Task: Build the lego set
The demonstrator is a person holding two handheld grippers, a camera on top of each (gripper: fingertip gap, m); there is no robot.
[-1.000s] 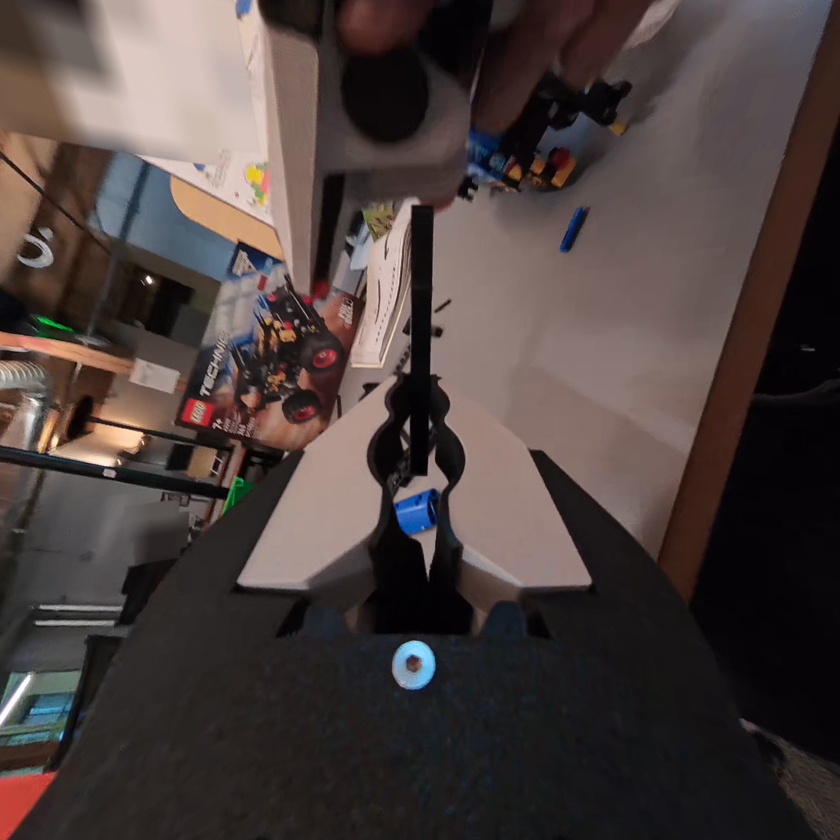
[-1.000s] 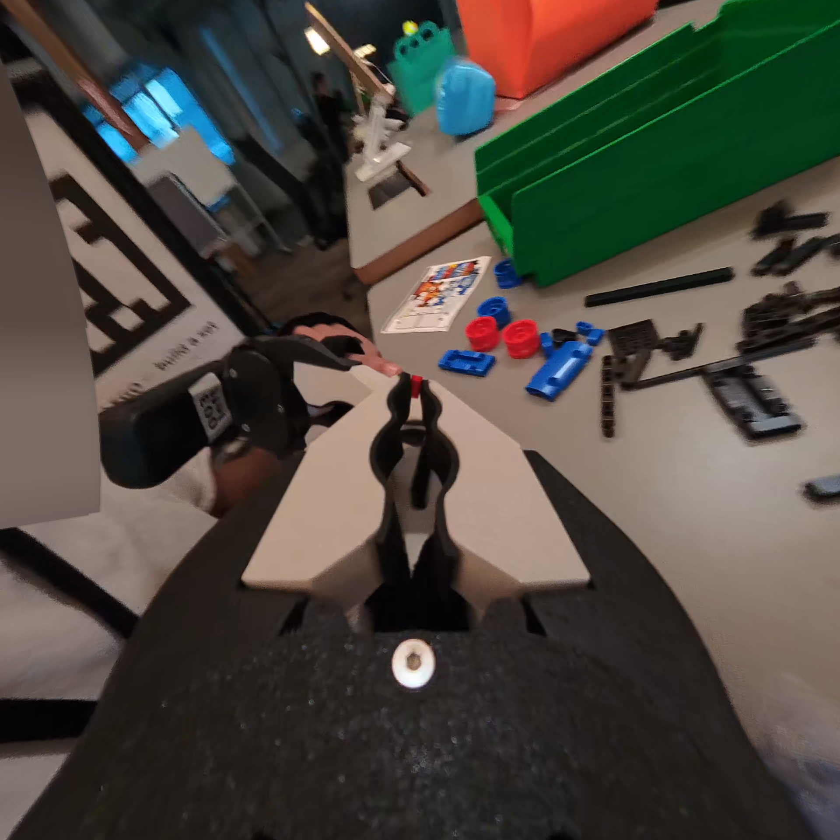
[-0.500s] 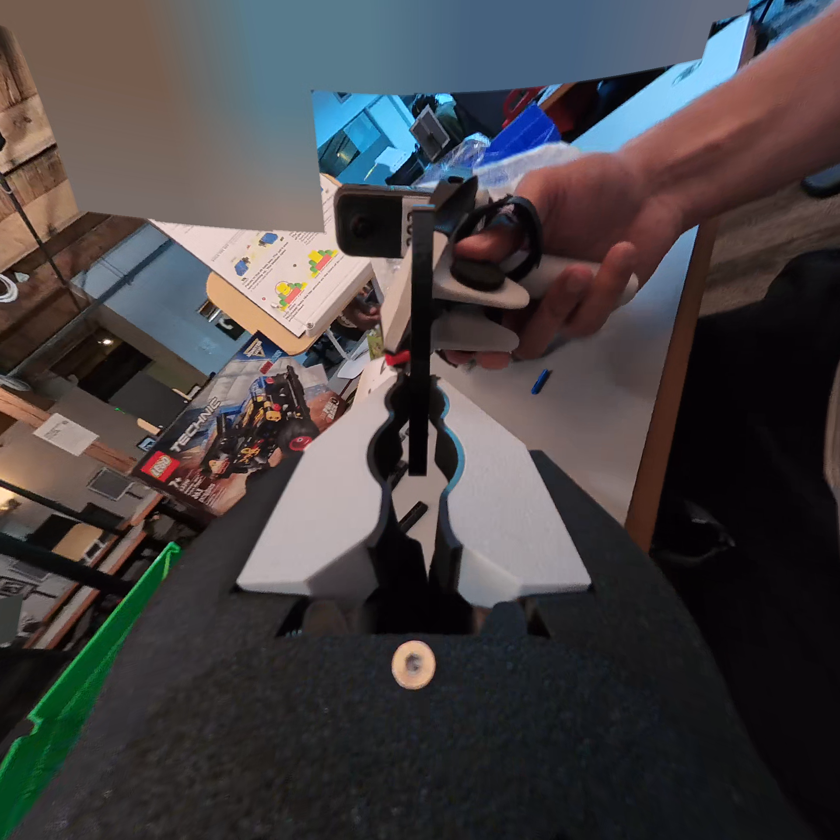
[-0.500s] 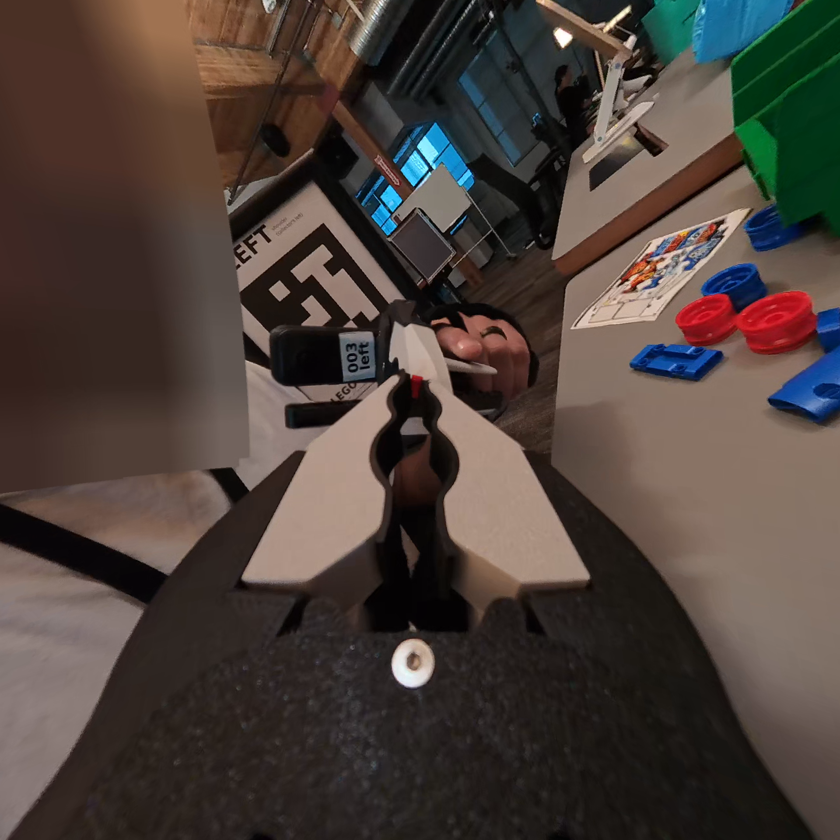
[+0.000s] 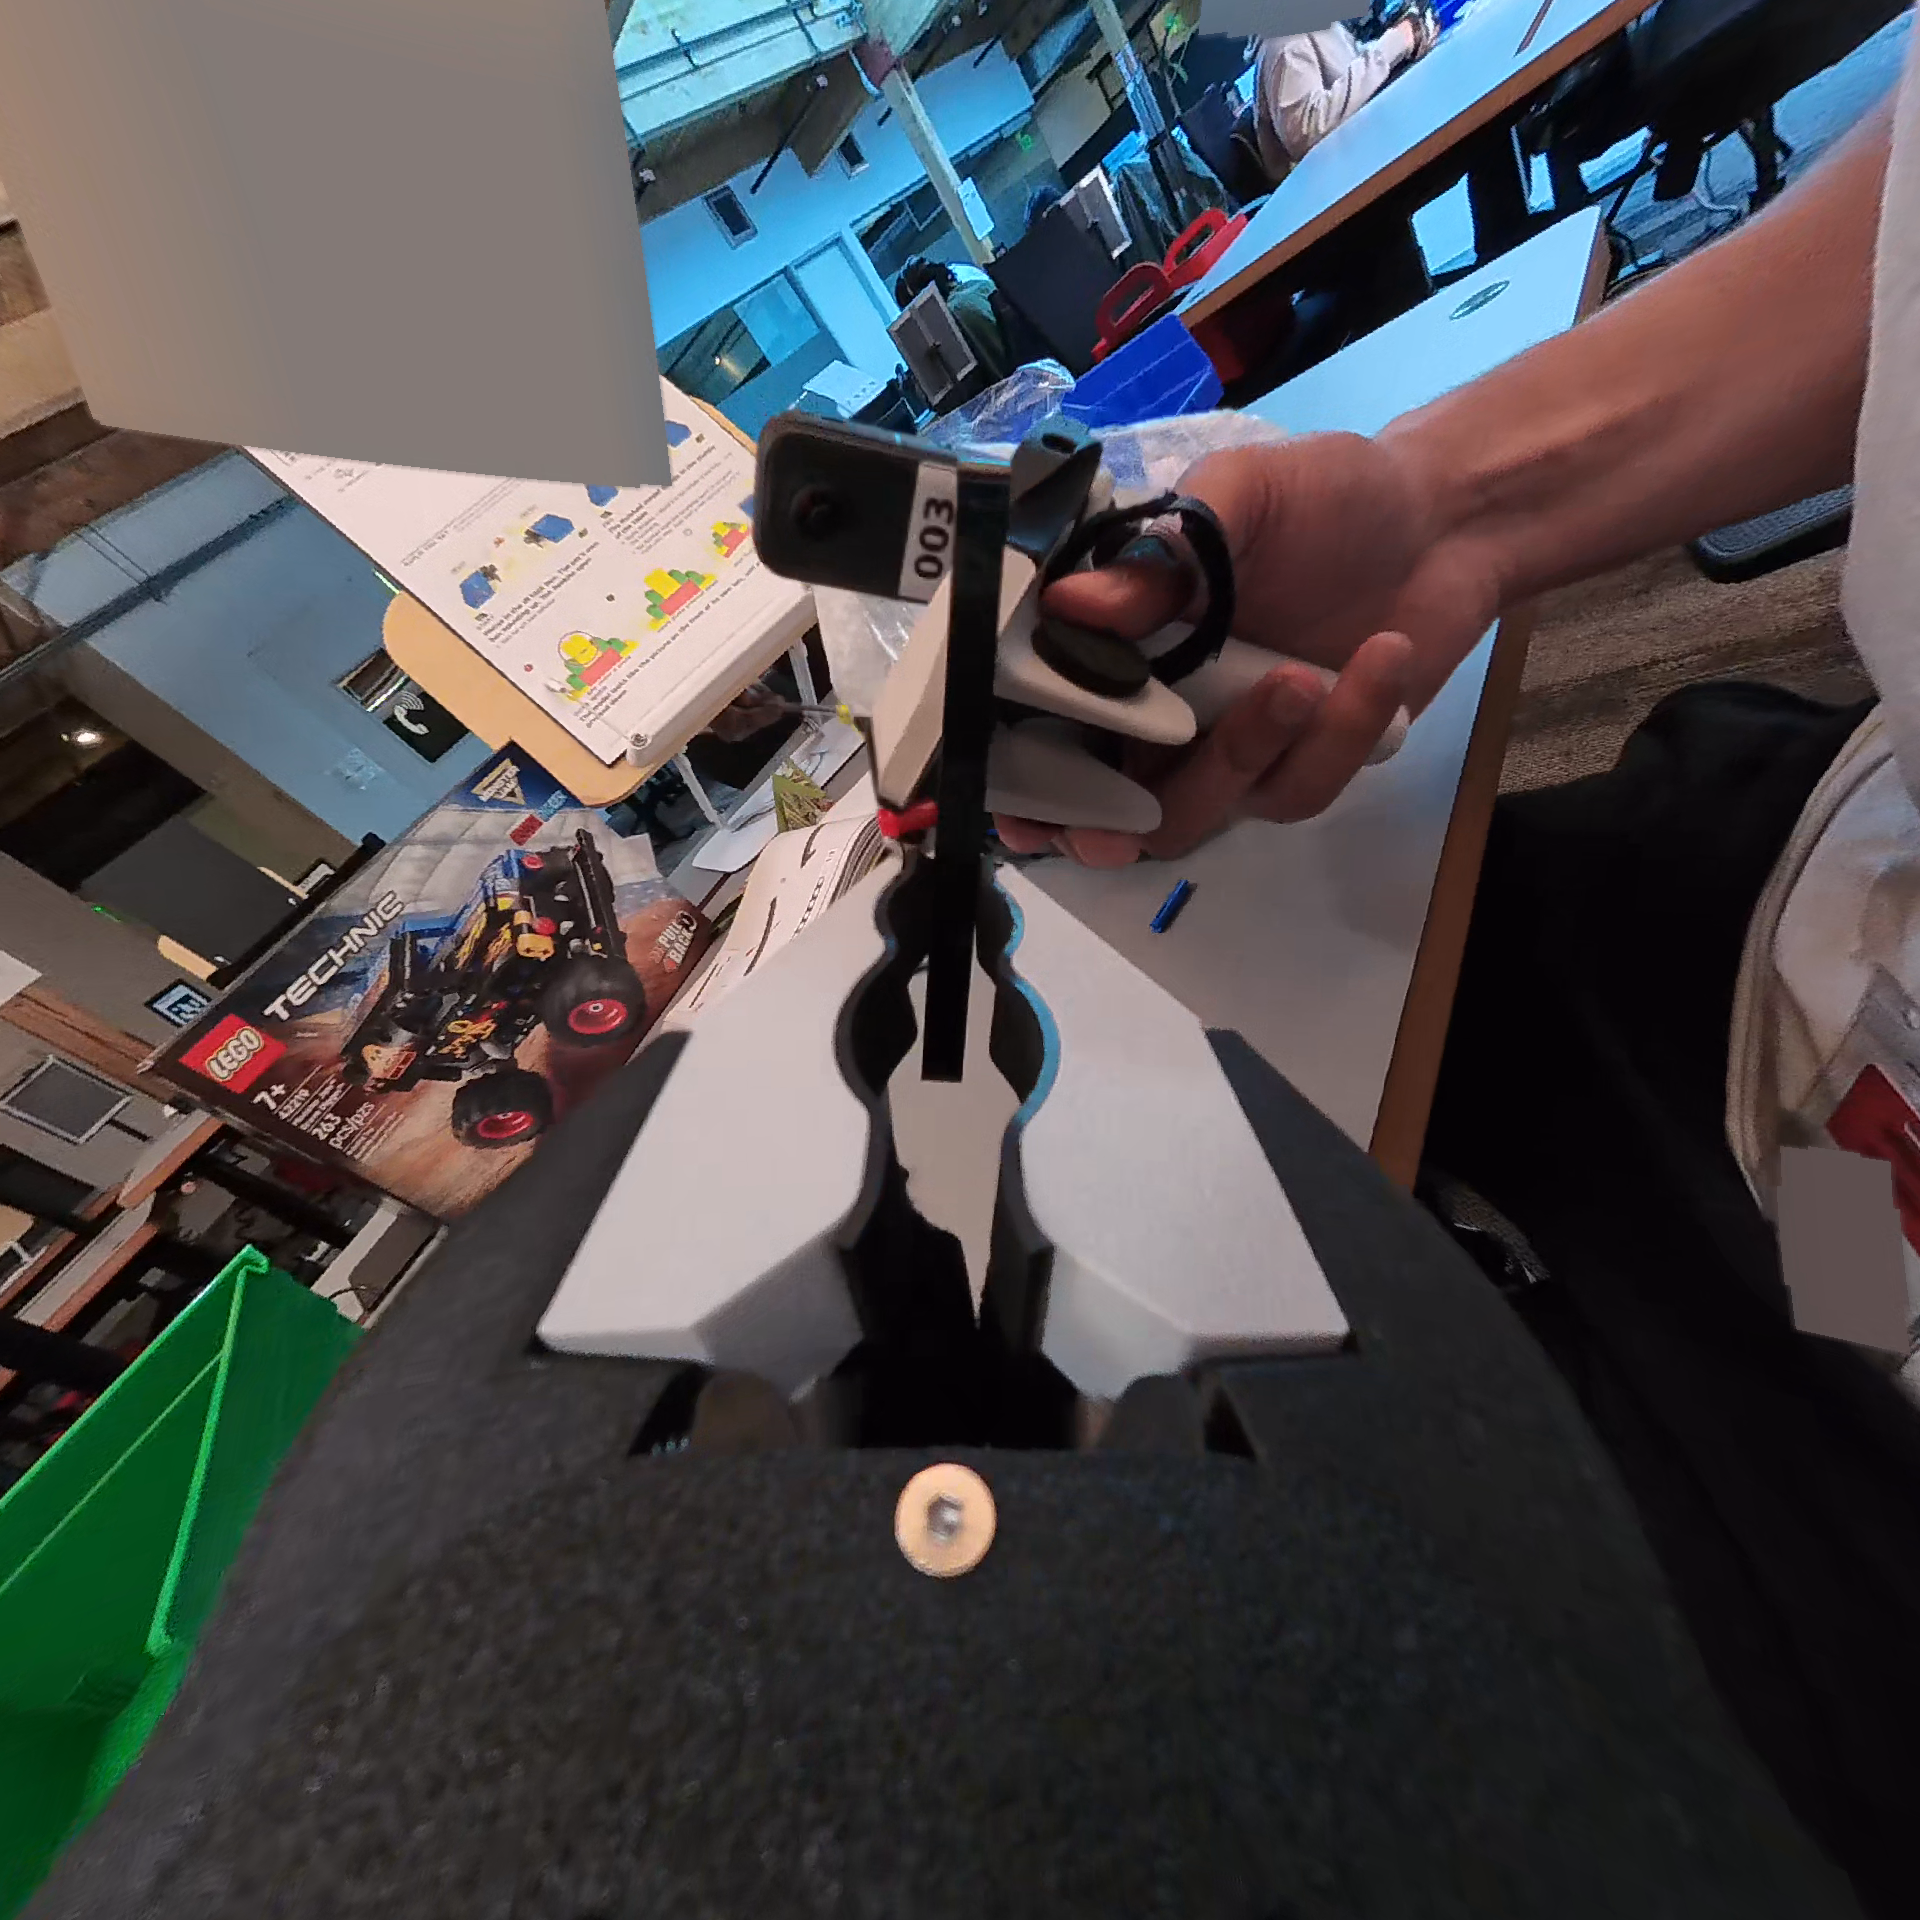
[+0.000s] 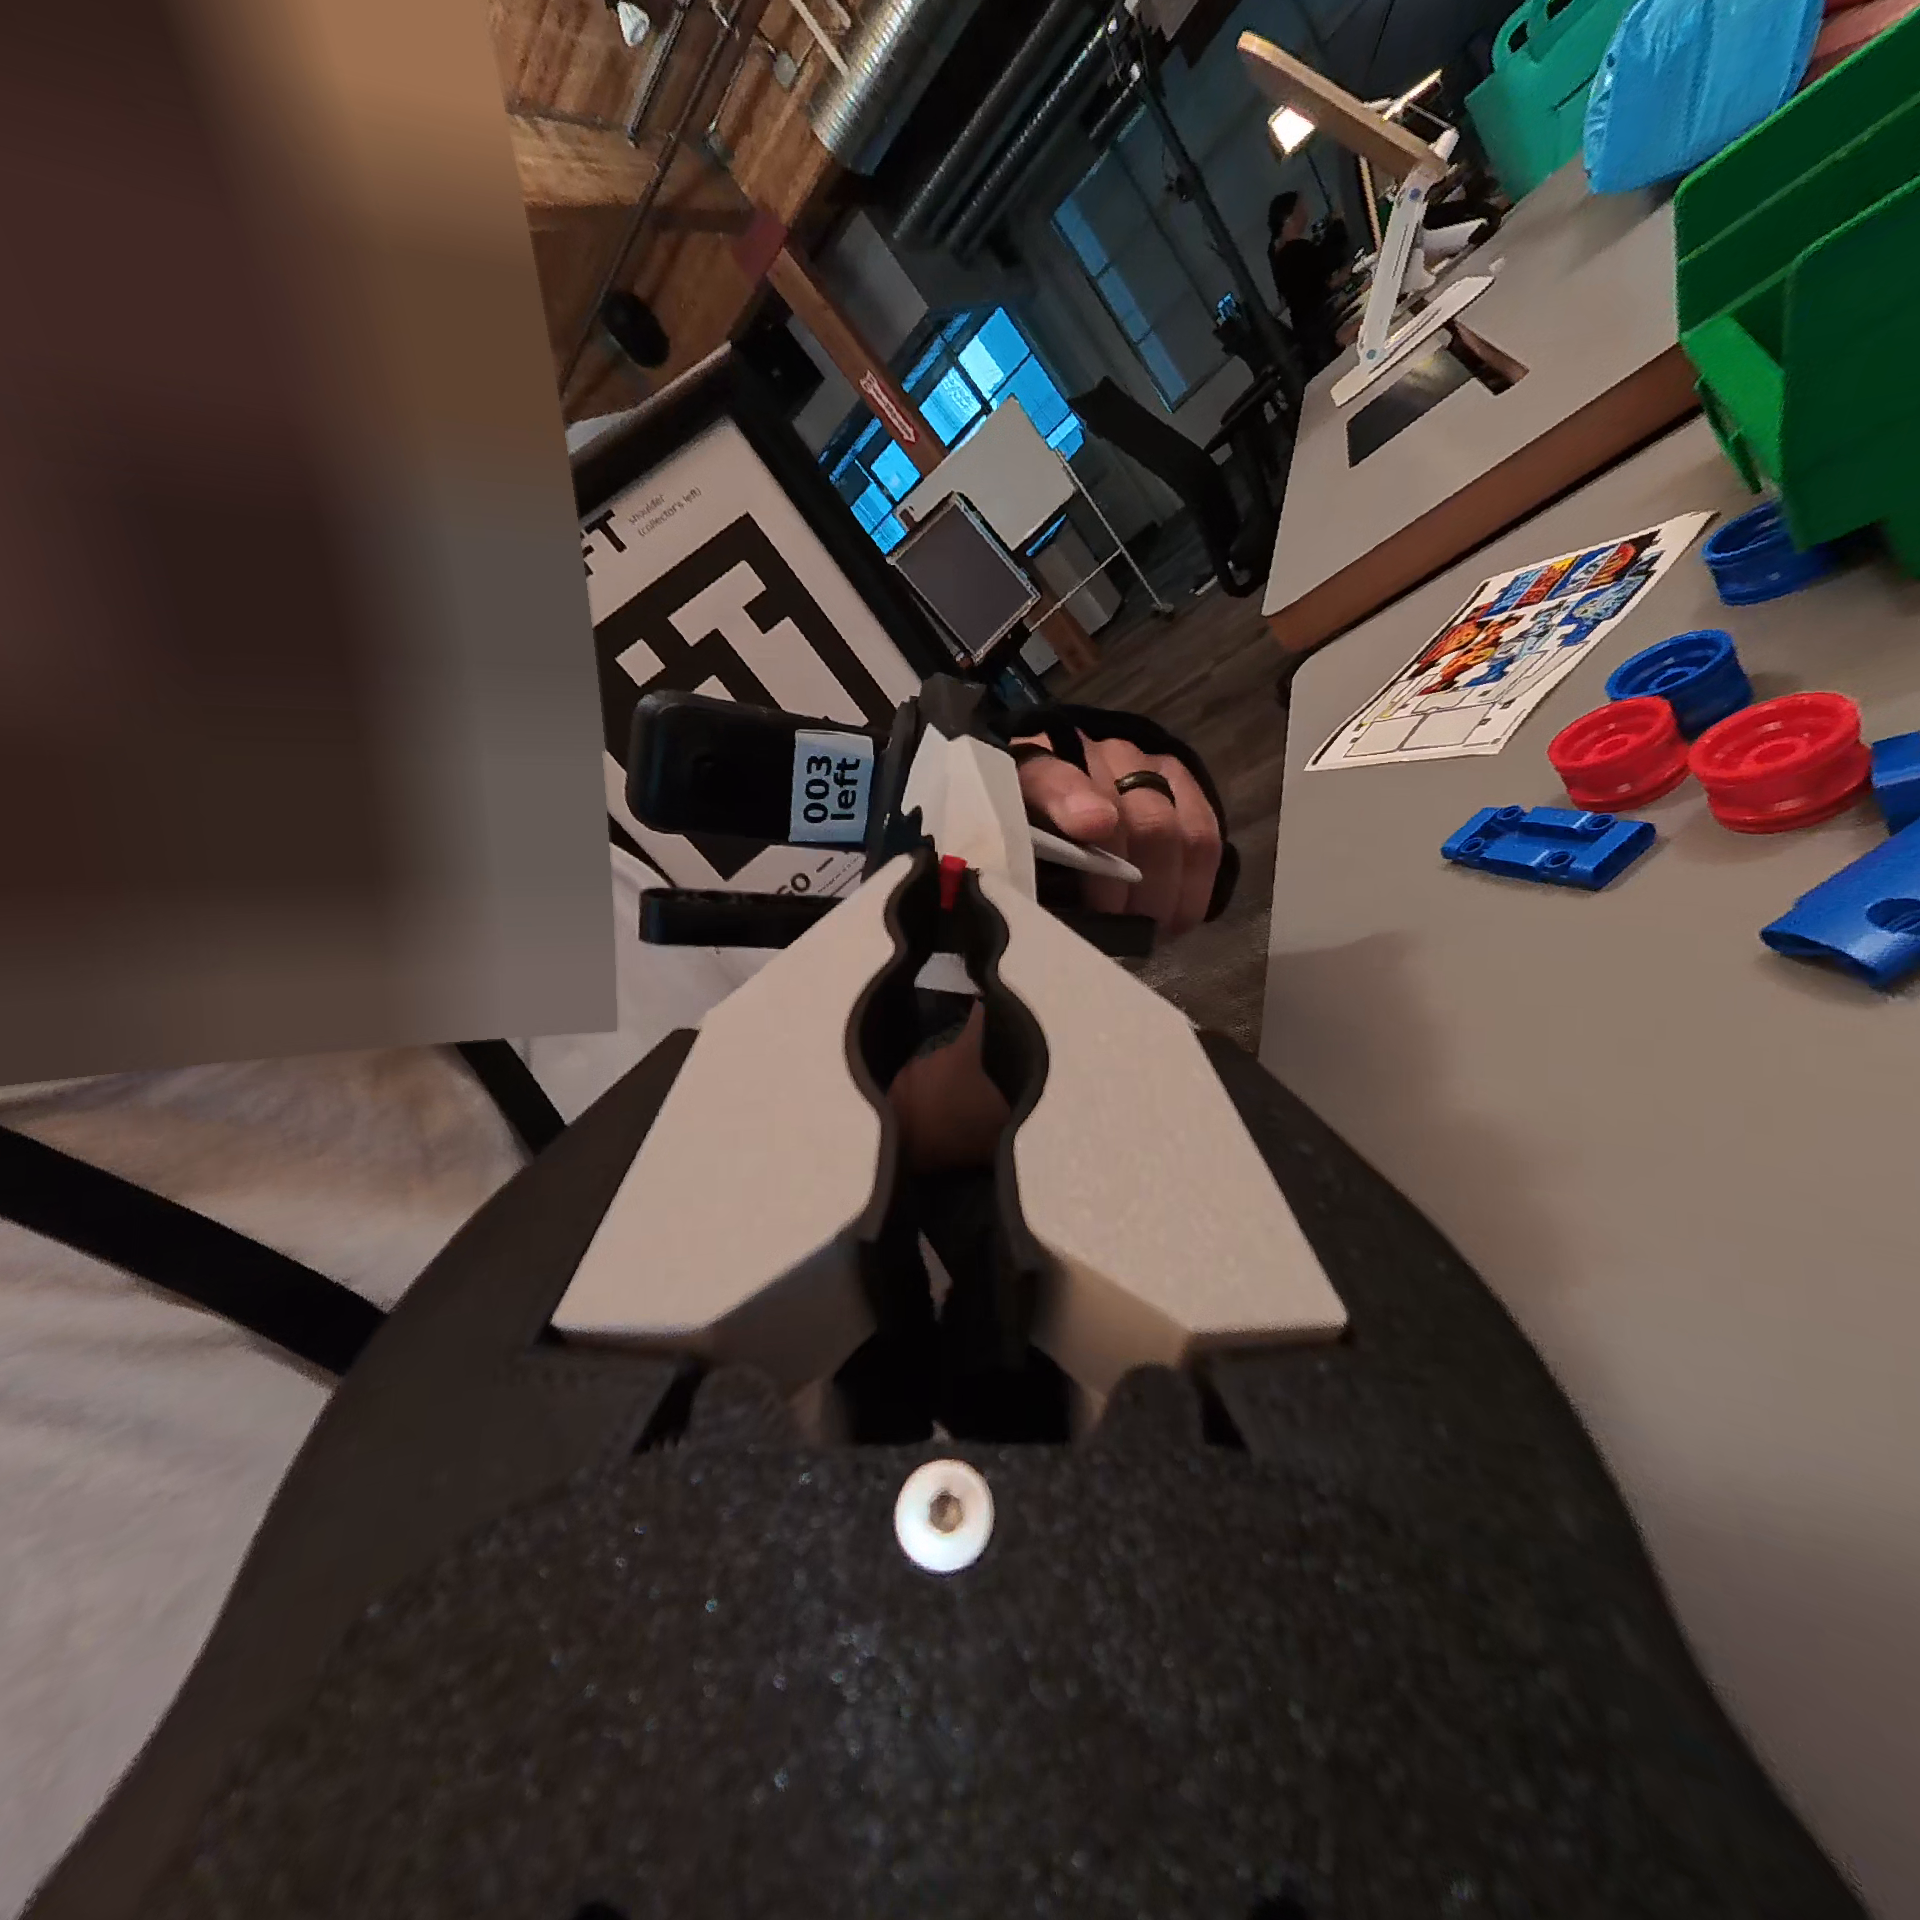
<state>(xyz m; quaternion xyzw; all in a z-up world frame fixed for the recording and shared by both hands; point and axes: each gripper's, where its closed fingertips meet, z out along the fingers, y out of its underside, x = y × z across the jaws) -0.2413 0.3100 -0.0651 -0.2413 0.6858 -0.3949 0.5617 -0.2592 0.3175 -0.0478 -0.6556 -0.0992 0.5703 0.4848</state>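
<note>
Black beam [image 5: 954, 831] beyond table edge [image 5: 1429, 935]

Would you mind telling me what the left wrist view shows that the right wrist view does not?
Only the left wrist view shows the set's box, the instruction sheet, a loose blue pin and the right gripper's hand. Only the right wrist view shows the red wheels, blue wheels, sticker sheet and the left gripper's hand. Both show the black beam in the left gripper, the red pin in the right gripper, and a green bin.
</note>
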